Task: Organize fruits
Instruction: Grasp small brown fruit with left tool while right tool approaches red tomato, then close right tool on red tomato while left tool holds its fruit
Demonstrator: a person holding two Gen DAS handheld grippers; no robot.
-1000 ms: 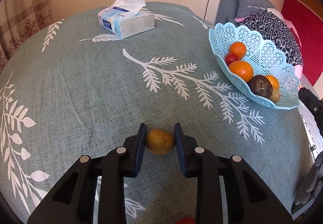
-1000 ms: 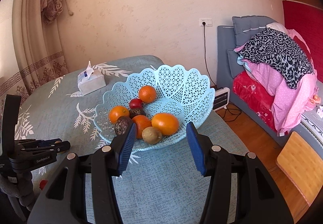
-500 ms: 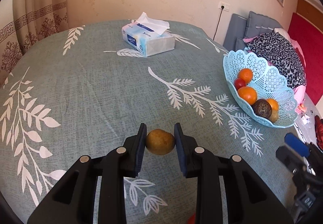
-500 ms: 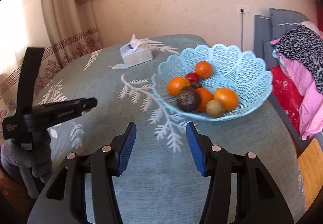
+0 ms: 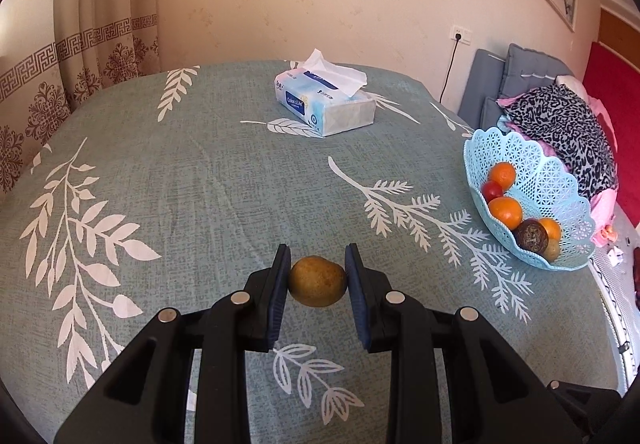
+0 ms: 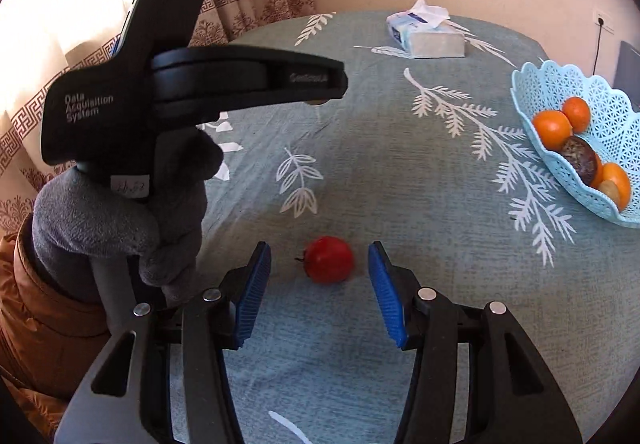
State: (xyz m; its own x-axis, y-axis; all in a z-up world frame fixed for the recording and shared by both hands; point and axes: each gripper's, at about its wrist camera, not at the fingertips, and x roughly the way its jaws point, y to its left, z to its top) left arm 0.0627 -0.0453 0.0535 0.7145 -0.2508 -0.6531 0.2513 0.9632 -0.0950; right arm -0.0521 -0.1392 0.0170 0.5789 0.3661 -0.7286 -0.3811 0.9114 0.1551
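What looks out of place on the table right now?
Nothing is spilled or damaged. One red fruit lies loose on the tablecloth, apart from the blue basket holding the other fruit, between the open right claw pads. The left claw grips a brownish-yellow fruit.

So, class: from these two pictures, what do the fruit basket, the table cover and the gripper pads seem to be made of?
Fruit basket: most likely moulded plastic, pale blue and smooth, with a regular lace-like cut-out pattern and a scalloped rim.
Table cover: woven cloth, matt grey-green with a visible weave and white printed leaves.
Pads of the right gripper: blue with fine ribs, probably rubber or soft plastic.
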